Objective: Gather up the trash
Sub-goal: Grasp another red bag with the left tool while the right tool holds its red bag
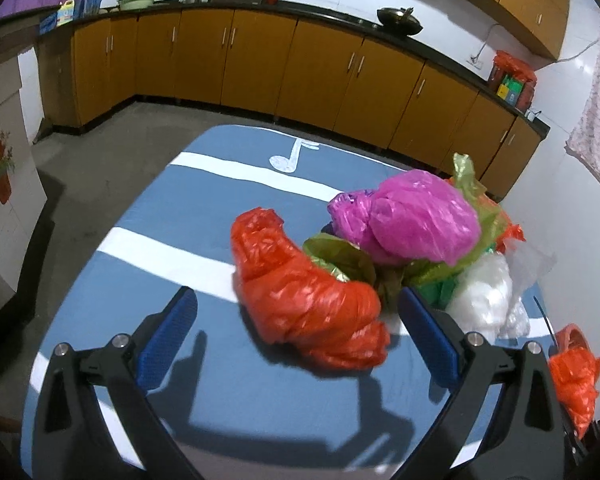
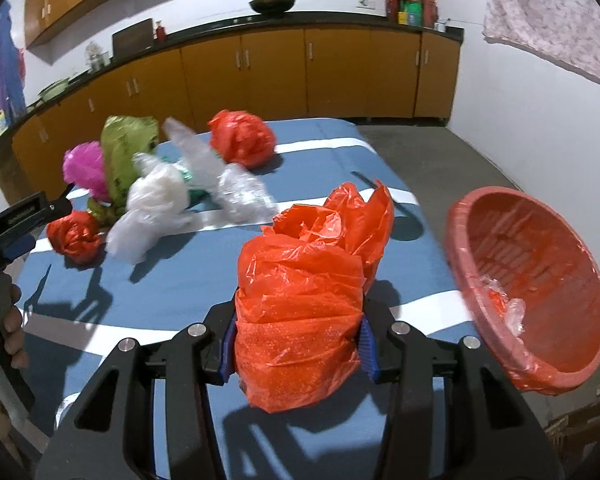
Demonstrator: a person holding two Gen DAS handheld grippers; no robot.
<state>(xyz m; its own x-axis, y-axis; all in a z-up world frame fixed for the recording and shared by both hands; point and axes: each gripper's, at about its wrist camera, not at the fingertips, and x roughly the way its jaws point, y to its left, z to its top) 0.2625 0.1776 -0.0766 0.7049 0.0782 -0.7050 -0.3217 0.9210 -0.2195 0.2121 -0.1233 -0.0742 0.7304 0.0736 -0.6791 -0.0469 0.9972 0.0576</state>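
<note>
three red bags [image 2: 300, 312], one basket [image 2: 532, 280], perhaps

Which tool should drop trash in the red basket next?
The right tool. It is already shut on an orange bag, and the red basket sits just to its right. The left tool is open and holds nothing.
</note>
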